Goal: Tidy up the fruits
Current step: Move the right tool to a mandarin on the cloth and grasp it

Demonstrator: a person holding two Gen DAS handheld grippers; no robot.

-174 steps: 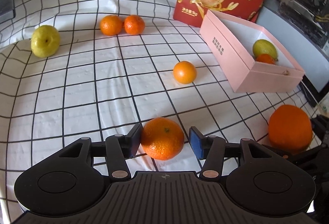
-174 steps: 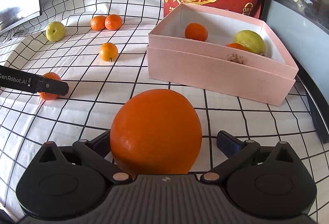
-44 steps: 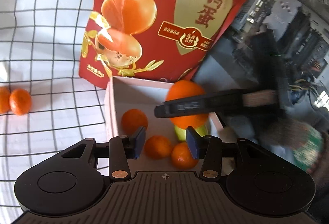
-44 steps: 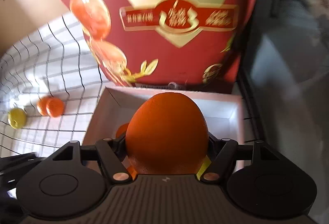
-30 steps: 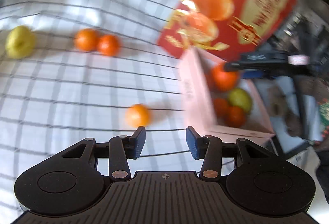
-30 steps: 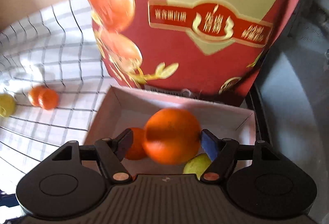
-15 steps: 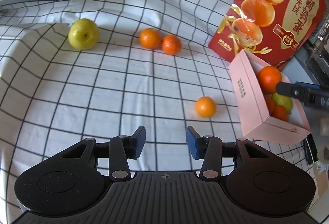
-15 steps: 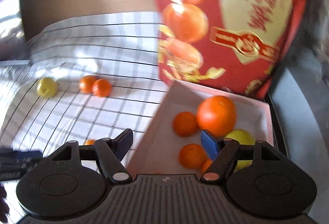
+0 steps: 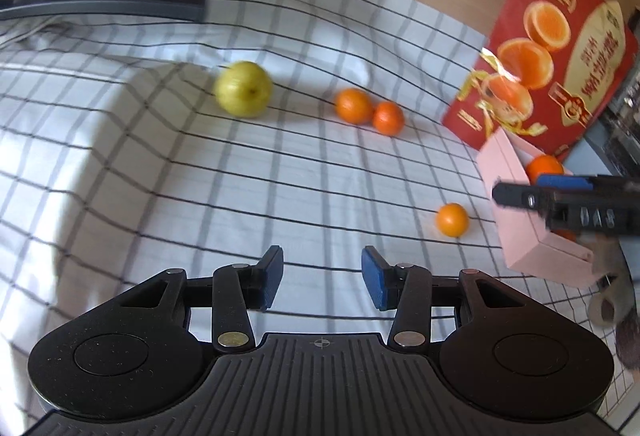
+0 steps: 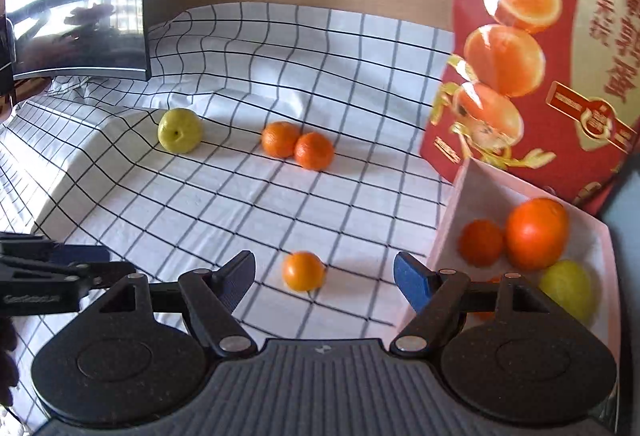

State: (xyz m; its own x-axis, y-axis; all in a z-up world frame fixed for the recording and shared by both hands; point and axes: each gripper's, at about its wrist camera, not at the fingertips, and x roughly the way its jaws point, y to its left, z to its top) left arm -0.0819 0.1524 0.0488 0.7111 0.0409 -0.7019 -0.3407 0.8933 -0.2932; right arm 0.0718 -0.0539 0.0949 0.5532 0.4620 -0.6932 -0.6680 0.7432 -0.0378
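A pink box (image 10: pixel 464 192) at the right holds a big orange (image 10: pixel 536 232), a small orange (image 10: pixel 480 242) and a green fruit (image 10: pixel 568 288). On the checked cloth lie one small orange (image 10: pixel 303 270), a pair of oranges (image 10: pixel 298 145) and a green apple (image 10: pixel 180 130). My right gripper (image 10: pixel 324 276) is open and empty, above the lone orange. My left gripper (image 9: pixel 322 282) is open and empty over bare cloth; from there the lone orange (image 9: pixel 452 219), the pair (image 9: pixel 370 110), the apple (image 9: pixel 243 88) and the box (image 9: pixel 516 220) show.
A red printed bag (image 10: pixel 540 48) stands behind the box. A dark monitor (image 10: pixel 80 8) stands at the back left. The right gripper's body (image 9: pixel 568 210) crosses the box in the left wrist view. The left gripper's side (image 10: pixel 48 288) shows at the left of the right wrist view.
The right gripper let the big orange go into the box and has drawn back left over the cloth. The left gripper swung away from the box toward the loose fruit.
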